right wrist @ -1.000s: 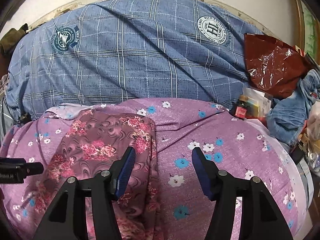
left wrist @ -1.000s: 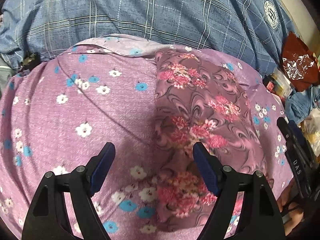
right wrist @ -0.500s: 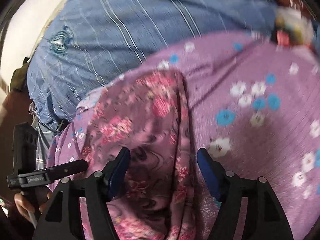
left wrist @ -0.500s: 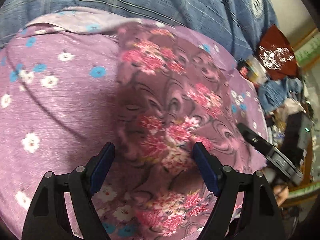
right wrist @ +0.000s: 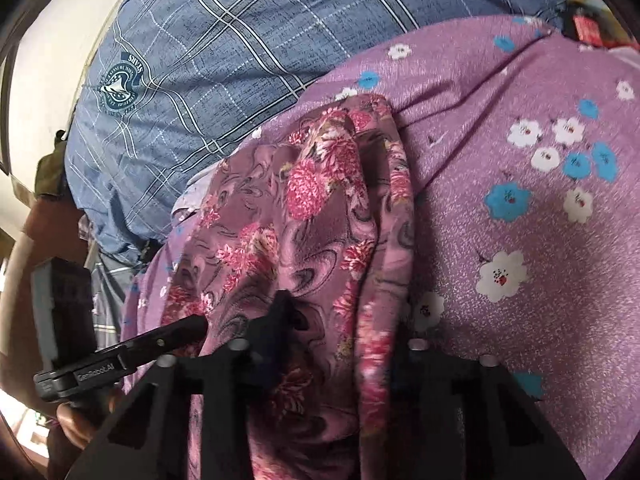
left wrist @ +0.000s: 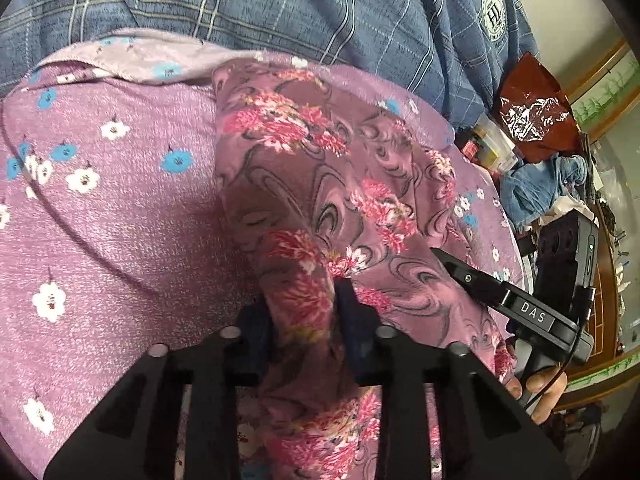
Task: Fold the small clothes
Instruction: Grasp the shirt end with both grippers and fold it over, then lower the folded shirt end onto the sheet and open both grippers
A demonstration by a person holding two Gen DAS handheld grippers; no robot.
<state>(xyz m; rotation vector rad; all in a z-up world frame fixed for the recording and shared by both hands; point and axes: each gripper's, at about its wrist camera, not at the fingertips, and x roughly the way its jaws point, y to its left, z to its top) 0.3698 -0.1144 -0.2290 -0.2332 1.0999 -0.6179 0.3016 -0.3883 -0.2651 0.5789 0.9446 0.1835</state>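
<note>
floral garment (left wrist: 320,184) runs lengthwise away from both closing claws, bunched between them.

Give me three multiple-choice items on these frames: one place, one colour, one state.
1. What does the rose-print garment lie on?
A. purple flowered sheet
B. bare floor
C. wooden chair

2. What colour is the checked quilt behind it?
A. green
B. blue
C. orange

3. What sits between the fingers of the left hand-held gripper?
A. nothing
B. a red bag
C. a bunched fold of the garment

Key: 1 A, the purple flowered sheet spreads under it. 2 B, blue with pale lines. 3 C, the jaws are closing on bunched cloth; the right hand-held gripper does likewise.
</note>
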